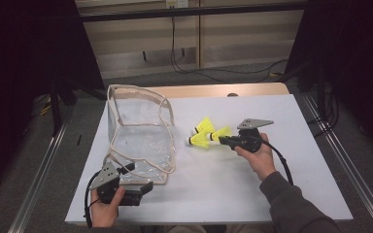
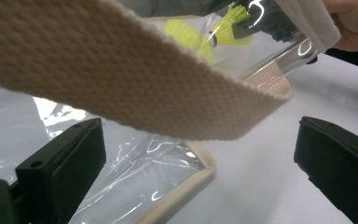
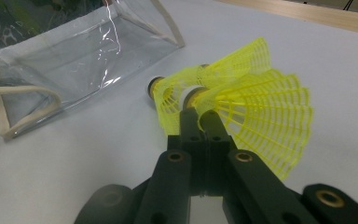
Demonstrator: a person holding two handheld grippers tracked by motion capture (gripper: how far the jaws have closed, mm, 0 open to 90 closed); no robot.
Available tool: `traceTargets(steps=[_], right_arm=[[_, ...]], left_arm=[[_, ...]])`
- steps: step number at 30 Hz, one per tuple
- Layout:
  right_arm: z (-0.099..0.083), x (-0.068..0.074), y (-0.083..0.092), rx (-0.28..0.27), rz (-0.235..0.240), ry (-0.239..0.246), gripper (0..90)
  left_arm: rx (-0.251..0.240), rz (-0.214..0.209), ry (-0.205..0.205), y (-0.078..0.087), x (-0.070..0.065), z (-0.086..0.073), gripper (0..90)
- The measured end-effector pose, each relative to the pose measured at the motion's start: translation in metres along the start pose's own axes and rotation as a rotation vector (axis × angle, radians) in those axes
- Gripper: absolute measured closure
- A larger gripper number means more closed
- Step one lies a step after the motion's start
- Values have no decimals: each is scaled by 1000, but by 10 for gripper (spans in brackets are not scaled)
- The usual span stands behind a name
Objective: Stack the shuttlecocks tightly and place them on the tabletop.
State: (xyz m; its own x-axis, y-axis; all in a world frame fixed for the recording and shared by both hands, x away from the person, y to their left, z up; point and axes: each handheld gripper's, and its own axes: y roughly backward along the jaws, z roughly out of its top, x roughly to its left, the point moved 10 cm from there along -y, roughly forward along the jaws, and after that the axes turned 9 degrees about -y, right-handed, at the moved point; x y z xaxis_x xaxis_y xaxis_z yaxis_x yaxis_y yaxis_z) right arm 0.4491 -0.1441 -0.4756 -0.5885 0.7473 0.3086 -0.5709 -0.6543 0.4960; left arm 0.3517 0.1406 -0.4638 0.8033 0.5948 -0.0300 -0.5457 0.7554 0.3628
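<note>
A clear plastic bag point(image 1: 141, 141) with beige trim stands on the white table point(image 1: 223, 189), left of centre. Three yellow shuttlecocks lie just right of it. My right gripper point(image 1: 221, 140) is shut on one shuttlecock point(image 1: 223, 132); in the right gripper view its closed jaws point(image 3: 198, 114) pinch the mesh skirt point(image 3: 265, 116) near the cork. The other two shuttlecocks point(image 1: 205, 125) point(image 1: 198, 141) rest beside it. My left gripper point(image 1: 138, 177) is open at the bag's near corner. In the left gripper view the bag's beige strap point(image 2: 121, 79) crosses above the wide-apart jaws point(image 2: 198, 140).
The bag's open top faces up, and its strap loops lie at its near side point(image 3: 23, 112). A wooden table edge point(image 1: 213, 90) shows behind the white surface. Metal rails point(image 1: 349, 165) run along both sides, and cables lie on the floor beyond.
</note>
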Motion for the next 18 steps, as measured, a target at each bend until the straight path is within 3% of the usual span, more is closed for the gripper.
traceTargets(steps=[18], right_arm=[[-1,3,-6,5,-2,3,896]], left_arm=[[2,4,-6,0,0,0,20]])
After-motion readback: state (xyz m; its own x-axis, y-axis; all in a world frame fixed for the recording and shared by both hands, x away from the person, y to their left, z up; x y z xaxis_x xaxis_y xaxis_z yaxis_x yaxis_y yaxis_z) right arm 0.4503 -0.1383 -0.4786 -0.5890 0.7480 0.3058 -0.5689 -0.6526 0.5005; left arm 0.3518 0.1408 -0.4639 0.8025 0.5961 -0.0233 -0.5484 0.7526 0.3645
